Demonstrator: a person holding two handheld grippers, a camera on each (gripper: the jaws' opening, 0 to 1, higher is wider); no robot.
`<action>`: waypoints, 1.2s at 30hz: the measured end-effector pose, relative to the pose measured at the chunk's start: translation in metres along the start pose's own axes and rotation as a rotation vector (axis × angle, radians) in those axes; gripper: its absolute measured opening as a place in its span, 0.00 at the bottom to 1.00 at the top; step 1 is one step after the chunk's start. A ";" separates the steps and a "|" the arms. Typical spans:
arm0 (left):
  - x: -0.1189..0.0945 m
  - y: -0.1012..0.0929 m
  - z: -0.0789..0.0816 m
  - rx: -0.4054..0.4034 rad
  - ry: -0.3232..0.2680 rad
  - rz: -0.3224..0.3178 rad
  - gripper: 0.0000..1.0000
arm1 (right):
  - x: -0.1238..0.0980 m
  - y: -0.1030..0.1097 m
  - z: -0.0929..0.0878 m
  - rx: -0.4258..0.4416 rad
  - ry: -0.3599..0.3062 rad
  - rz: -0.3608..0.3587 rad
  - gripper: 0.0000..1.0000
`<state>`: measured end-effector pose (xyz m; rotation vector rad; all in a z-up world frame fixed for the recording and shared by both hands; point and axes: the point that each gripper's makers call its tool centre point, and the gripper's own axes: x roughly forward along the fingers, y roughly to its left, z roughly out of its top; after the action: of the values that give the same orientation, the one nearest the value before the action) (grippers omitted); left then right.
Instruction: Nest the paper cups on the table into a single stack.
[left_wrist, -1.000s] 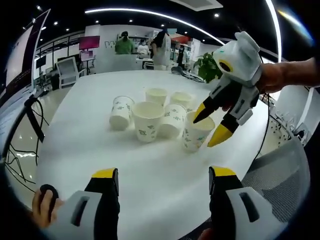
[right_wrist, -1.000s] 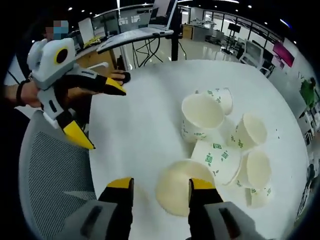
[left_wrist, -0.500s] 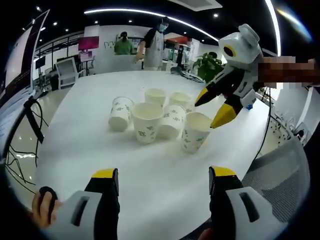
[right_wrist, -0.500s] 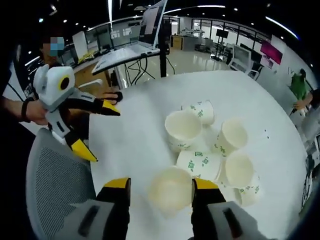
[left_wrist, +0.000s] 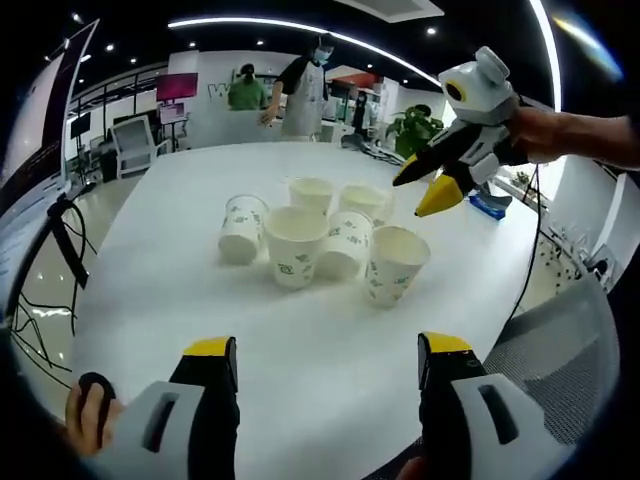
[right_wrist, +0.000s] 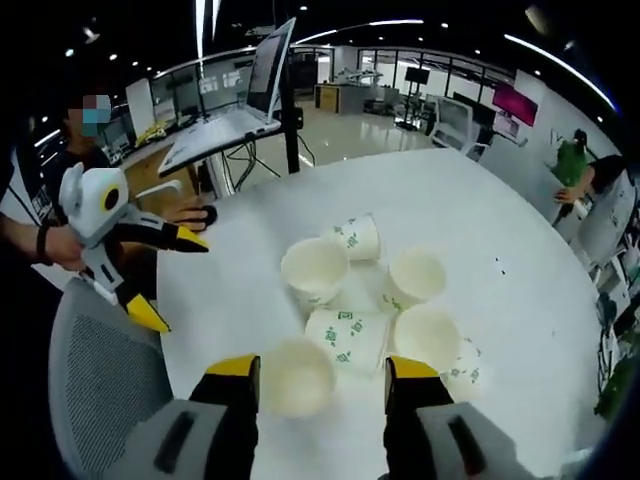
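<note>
Cups (left_wrist: 318, 238) sit in a bunch in the middle of the round white table (left_wrist: 150, 290), six of them as far as I can count. Most stand up with their mouths open, and one lies on its side between the others (right_wrist: 347, 335). In the left gripper view another one on the far left looks tipped or upside down, but it is hard to be sure. None of them are stacked yet. A second ago the right gripper (left_wrist: 426, 183) had its yellow tips right at the rim of the nearest cup (left_wrist: 395, 263). Now it has gone up and back, and it hangs in the air above and to the right of the bunch. Its two tips are apart and hold nothing. That cup stands alone on the table, on the near right side of the bunch. In the right gripper view the same cup (right_wrist: 295, 375) sits between the two yellow tips but lower down, not touched. So the grab did not happen, or it was let go, and the stacking has not really begun. The left gripper (right_wrist: 152, 273) waits at the near edge of the table by a grey mesh chair (right_wrist: 95, 380), tips wide apart and empty. People stand far off in the room behind the table.
</note>
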<state>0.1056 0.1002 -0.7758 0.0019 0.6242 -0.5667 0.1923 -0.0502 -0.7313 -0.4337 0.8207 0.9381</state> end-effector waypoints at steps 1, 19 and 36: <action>0.000 0.000 0.000 0.000 0.000 0.000 0.72 | -0.004 0.000 0.002 0.004 -0.002 -0.004 0.49; -0.002 0.002 -0.001 -0.008 0.008 0.004 0.72 | -0.017 -0.063 -0.003 0.098 -0.010 -0.099 0.44; -0.006 0.008 -0.007 -0.017 0.017 0.014 0.72 | -0.002 -0.085 -0.011 -0.015 0.080 -0.071 0.42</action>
<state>0.1022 0.1110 -0.7798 -0.0054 0.6450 -0.5484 0.2588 -0.1043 -0.7372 -0.5127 0.8664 0.8661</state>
